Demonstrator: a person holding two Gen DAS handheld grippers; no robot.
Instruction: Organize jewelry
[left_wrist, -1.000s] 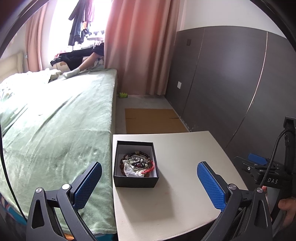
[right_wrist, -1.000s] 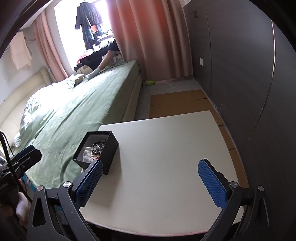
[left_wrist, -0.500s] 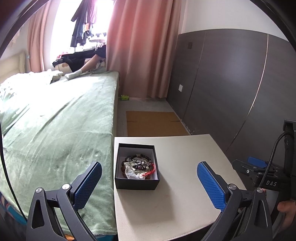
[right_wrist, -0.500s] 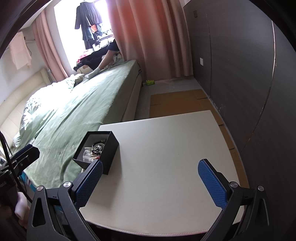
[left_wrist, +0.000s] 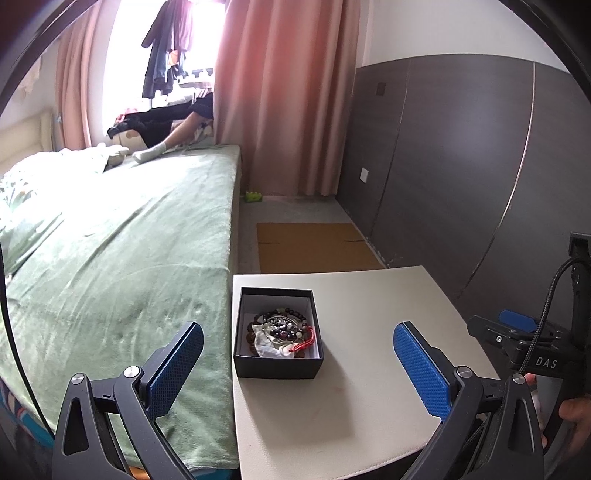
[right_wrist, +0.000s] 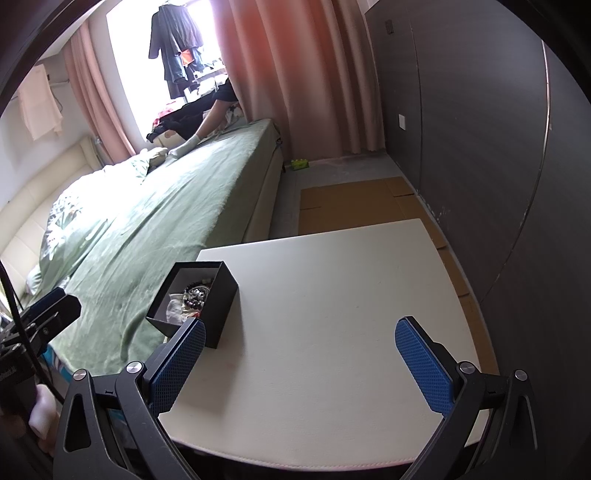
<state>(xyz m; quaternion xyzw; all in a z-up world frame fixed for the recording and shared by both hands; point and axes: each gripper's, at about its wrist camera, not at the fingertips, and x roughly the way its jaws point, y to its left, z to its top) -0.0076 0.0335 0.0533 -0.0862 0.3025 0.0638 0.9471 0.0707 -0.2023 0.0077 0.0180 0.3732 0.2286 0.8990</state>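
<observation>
Jewelry box (left_wrist: 277, 334) centre frame, at table (left_wrist: 369, 369) left edge, beaded bracelets (left_wrist: 282, 328) tangled inside. Both tongs, left (left_wrist: 295, 363) and right (right_wrist: 301, 363), spread wide, empty. Best to descend vertically, pinching one strand only.

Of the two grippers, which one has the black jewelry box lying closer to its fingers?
The left gripper: the black jewelry box sits between its open fingers, just ahead. For the right gripper the box lies off beside its left finger.
</observation>
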